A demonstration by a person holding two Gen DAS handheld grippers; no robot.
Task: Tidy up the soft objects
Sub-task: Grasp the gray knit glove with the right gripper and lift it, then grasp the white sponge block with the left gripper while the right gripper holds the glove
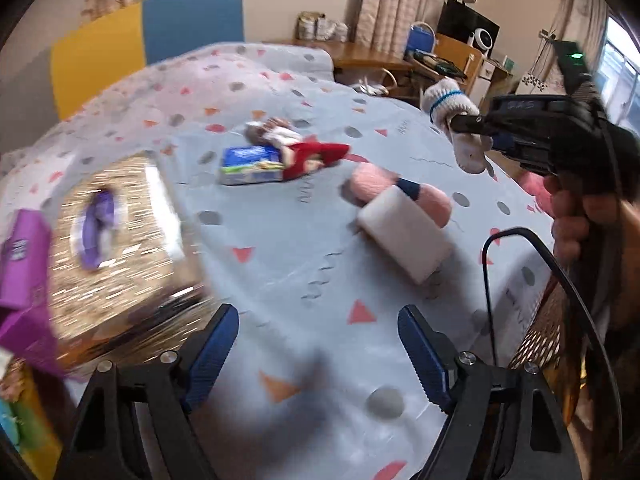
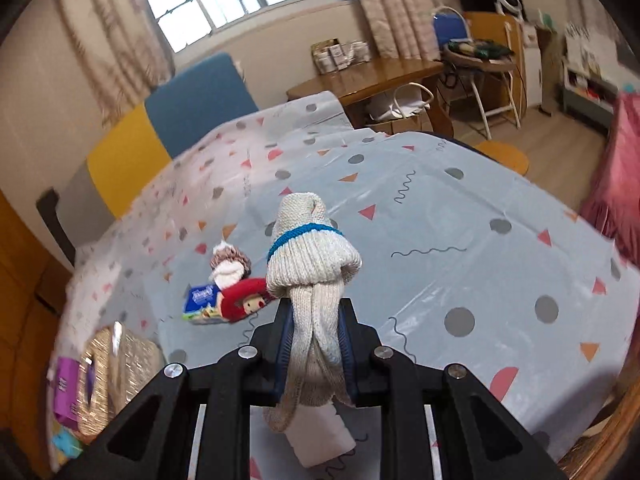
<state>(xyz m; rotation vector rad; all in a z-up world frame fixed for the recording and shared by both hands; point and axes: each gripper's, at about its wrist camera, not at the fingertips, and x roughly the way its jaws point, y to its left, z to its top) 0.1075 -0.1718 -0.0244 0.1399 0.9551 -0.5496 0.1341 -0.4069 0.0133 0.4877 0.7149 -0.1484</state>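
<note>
- Knitted white cotton glove with a blue cuff stripe (image 2: 310, 264) sits pinched in the right claw (image 2: 316, 344); jaws closed tight on its mid-section, cuff end standing up past the tips, fingers trailing down under the claw. Held clear above the bed, well apart from everything else, so it looks ready to be carried, not placed.
- Left claw (image 1: 318, 350) is open, nothing between the blue pads, hovering over bare patterned sheet. Judgement: it's free to take the next item.
- Surface is a bed with a pale blue sheet printed with triangles and dots (image 1: 288, 240), not a desk.
- Woven straw-coloured basket (image 1: 120, 240) sits at the left edge of the bed, a purple item (image 1: 96, 228) already inside; blurred, can't tell what it is. A purple box (image 1: 22, 256) is just beside it. Likely the drop target for soft things.
- Still out on the sheet: pink fuzzy roll with a navy band (image 1: 400, 190) touching a white rectangular foam block (image 1: 404, 236); red-dressed cloth doll (image 1: 316, 156) lying against a blue tissue pack (image 1: 250, 166).
- Grip on the glove is mid-body, so both ends flop; risk of a finger snagging the basket rim on the way in.
</note>
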